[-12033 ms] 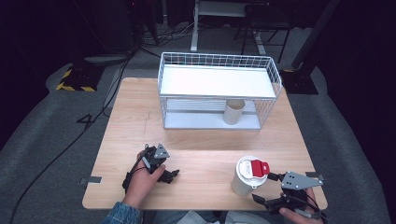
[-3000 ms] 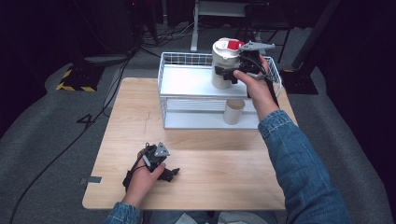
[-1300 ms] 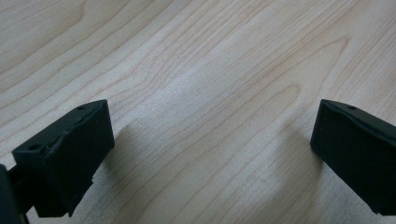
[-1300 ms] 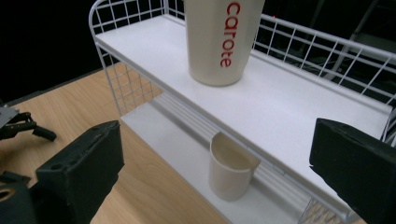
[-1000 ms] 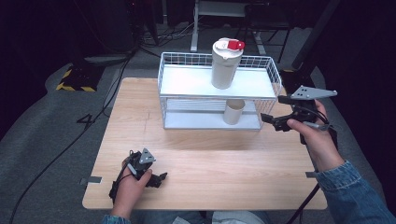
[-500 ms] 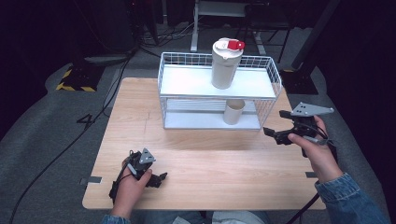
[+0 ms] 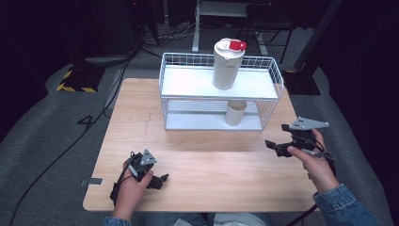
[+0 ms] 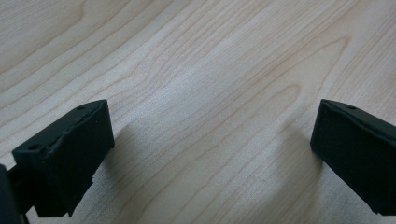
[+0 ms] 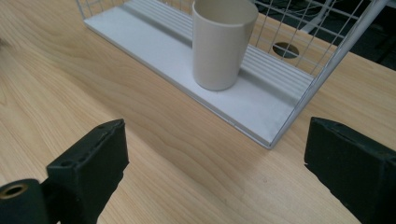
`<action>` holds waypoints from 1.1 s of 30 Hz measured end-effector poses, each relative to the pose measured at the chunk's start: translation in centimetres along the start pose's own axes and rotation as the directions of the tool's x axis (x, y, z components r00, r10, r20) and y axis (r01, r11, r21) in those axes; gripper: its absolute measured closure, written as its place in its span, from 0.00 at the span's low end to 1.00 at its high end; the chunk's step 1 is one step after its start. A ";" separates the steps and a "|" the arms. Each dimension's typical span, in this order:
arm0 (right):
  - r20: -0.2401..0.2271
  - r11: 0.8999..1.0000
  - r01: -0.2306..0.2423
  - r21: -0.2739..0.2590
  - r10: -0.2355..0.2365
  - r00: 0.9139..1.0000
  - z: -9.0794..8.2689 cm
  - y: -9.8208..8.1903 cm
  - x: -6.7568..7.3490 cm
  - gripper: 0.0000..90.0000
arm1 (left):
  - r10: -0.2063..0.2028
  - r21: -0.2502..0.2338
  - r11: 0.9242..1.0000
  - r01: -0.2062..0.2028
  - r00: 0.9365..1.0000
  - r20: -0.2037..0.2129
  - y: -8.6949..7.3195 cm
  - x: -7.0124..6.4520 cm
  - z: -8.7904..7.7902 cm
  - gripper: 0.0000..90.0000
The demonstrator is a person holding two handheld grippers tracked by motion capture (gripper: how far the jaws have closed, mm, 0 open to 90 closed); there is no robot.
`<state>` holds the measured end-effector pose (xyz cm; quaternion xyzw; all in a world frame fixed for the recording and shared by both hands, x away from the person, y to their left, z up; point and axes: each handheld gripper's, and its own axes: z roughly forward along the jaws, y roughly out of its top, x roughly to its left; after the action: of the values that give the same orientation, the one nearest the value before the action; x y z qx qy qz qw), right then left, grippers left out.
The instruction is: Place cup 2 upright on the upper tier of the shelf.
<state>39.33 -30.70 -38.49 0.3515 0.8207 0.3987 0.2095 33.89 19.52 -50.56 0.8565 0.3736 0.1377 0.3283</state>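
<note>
**High view.** My right claw (image 7: 276,139) hangs over the surface (image 7: 211,160), level with the right end of the wire rack (image 7: 164,101). Its jaws stand fairly wide with nothing between them, having just been closing a little. The beige cup (image 7: 235,112) stands upright on the rack's lower shelf, ahead of this claw and apart from it. The white tumbler (image 7: 227,63) with the red lid tab stands on the upper shelf, above the cup. My left claw (image 7: 157,181) rests low on the near part of the surface, well apart from the rack. A "4" (image 7: 87,121) is marked on the floor beyond it.

**Left gripper view.** The left claw (image 8: 210,154) is spread wide over bare wood (image 8: 210,70) and holds nothing.

**Right gripper view.** The right claw (image 9: 215,172) faces the cup (image 9: 222,42), which stands near the front edge of the lower shelf (image 9: 261,107). The cup looks light, rigid and smooth-walled, so probably slippery. I judge the best hold to be across its side wall at mid-height, entering through the rack's open front. I can read no brand or lettering on it.
</note>
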 end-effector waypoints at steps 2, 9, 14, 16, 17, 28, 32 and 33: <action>0.000 1.000 0.000 0.009 0.000 1.000 0.3 -0.5 0.1 0.07 | -0.005 -0.001 1.000 0.005 1.000 0.004 0.0 0.0 0.0 0.00; 0.001 0.999 -0.017 0.042 0.017 1.000 1.5 -2.4 0.4 0.07 | 0.000 0.000 1.000 0.000 1.000 0.000 0.0 0.0 0.0 0.00; -0.008 0.997 -0.033 0.063 0.034 0.999 2.2 -3.8 0.6 0.08 | 0.000 0.000 1.000 0.000 1.000 0.000 0.0 0.0 0.0 0.00; -0.011 0.997 -0.039 0.070 0.040 0.999 2.5 -4.3 0.7 0.08 | 0.000 0.000 1.000 0.000 1.000 0.000 0.0 0.0 0.0 0.00; -0.013 0.996 -0.042 0.074 0.043 0.999 2.7 -4.5 0.8 0.08 | 0.000 0.000 1.000 0.000 1.000 0.000 0.0 0.0 0.0 0.00; 0.004 0.992 -0.041 0.121 0.041 0.999 4.3 -7.5 1.3 0.08 | 0.001 0.000 1.000 -0.001 1.000 0.000 0.0 0.0 0.0 0.00; 0.006 0.992 -0.047 0.120 0.047 0.999 4.7 -8.5 1.5 0.08 | 0.001 0.000 1.000 -0.001 1.000 0.000 0.0 0.0 0.0 0.00; 0.012 0.991 -0.046 0.124 0.045 0.999 4.8 -8.8 1.5 0.08 | 0.000 0.000 1.000 0.000 1.000 0.000 0.0 0.0 0.0 0.00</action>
<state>37.71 -30.93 -48.49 0.3844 0.8346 0.3501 0.1819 33.89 19.51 -50.56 0.8566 0.3737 0.1378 0.3281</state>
